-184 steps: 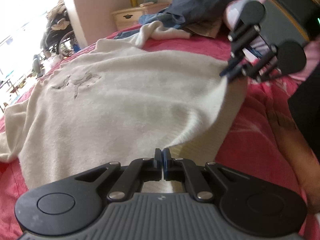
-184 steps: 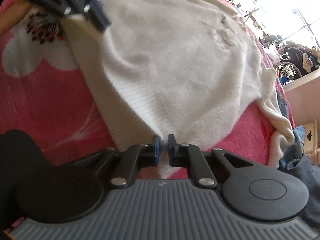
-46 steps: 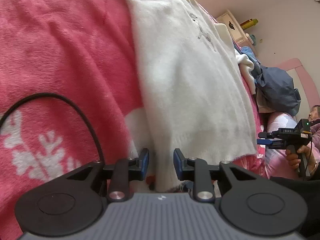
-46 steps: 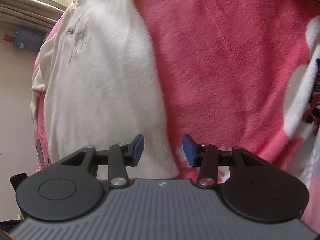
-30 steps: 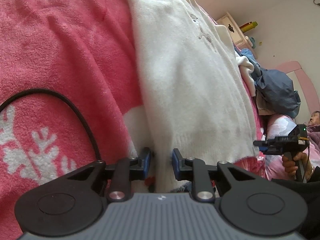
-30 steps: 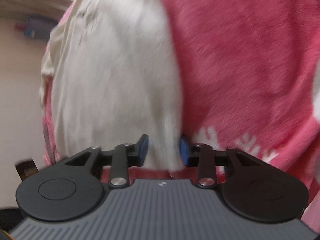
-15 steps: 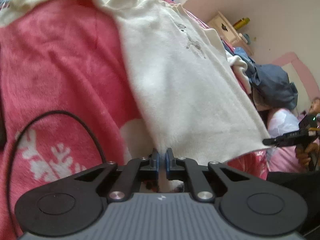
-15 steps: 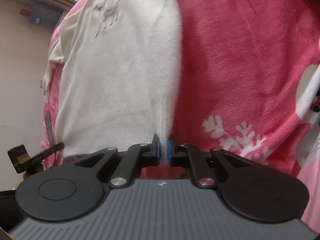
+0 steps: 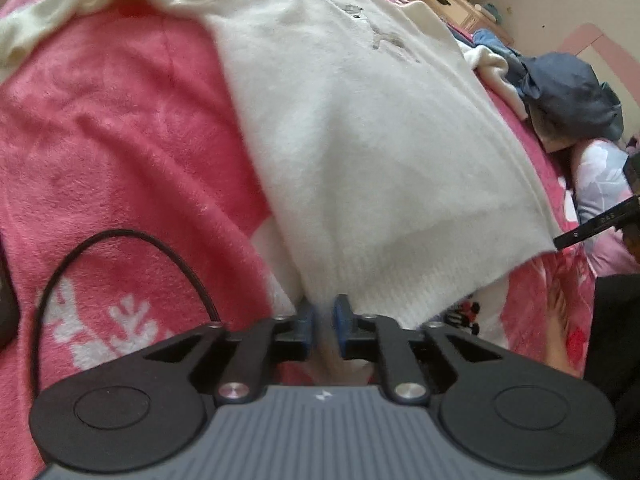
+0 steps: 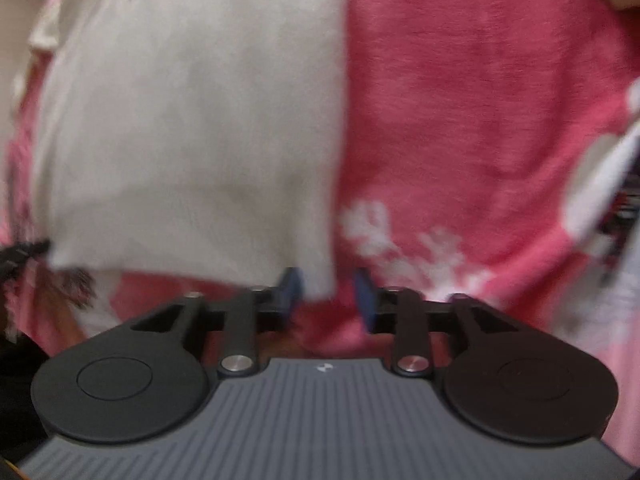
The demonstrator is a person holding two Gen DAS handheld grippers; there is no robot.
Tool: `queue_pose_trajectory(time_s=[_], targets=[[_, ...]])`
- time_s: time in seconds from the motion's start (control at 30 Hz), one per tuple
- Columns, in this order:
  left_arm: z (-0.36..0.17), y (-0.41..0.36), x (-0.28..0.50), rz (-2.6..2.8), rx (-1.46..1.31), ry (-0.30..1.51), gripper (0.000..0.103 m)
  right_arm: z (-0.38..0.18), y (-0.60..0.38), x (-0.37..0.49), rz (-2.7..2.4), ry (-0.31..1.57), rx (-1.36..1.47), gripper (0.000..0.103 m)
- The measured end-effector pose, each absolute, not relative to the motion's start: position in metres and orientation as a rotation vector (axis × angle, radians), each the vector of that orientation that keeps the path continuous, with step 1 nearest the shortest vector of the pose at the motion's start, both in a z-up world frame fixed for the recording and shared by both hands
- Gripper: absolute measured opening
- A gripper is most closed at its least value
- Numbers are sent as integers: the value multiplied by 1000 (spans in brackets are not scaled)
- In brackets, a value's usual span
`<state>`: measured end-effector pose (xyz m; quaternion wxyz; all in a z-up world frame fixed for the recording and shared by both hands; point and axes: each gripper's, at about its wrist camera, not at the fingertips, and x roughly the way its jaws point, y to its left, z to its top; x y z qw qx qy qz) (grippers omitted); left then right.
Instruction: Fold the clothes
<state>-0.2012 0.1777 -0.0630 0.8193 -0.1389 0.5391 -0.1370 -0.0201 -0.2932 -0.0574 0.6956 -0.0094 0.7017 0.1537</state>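
A cream knitted sweater lies flat on a pink fleece blanket, hem toward me. My left gripper is at the hem's left corner, its blue pads a narrow gap apart with the knit pinched between them. In the blurred right wrist view, the sweater fills the left half and the blanket the right. My right gripper stands open, with the hem's corner lying loose between its pads. The right gripper's tip shows beside the hem's far corner in the left wrist view.
A black cable loops over the blanket left of the sweater. A heap of dark blue clothes lies beyond the sweater's right side, with a wooden nightstand behind it. A person's bare foot rests near the hem.
Both grippers closed on the hem corners and lifted them slightly. The right gripper has since opened and let its corner go. The left pads have parted a little.
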Motion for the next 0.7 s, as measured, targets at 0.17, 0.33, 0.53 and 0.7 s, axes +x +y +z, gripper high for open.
queue_pose_trajectory(time_s=[0.17, 0.33, 0.53, 0.7], targets=[[-36, 185, -208, -261, -252, 1122, 42, -21, -305, -19, 304, 1448, -104, 42], [2, 198, -184, -206, -241, 1013, 42, 31, -289, 11, 371, 1225, -97, 41], [28, 207, -116, -124, -284, 947, 44, 57, -228, 56, 560, 1068, -235, 41], [17, 211, -48, -49, -264, 1085, 45, 47, -151, 75, 753, 1070, -412, 41]])
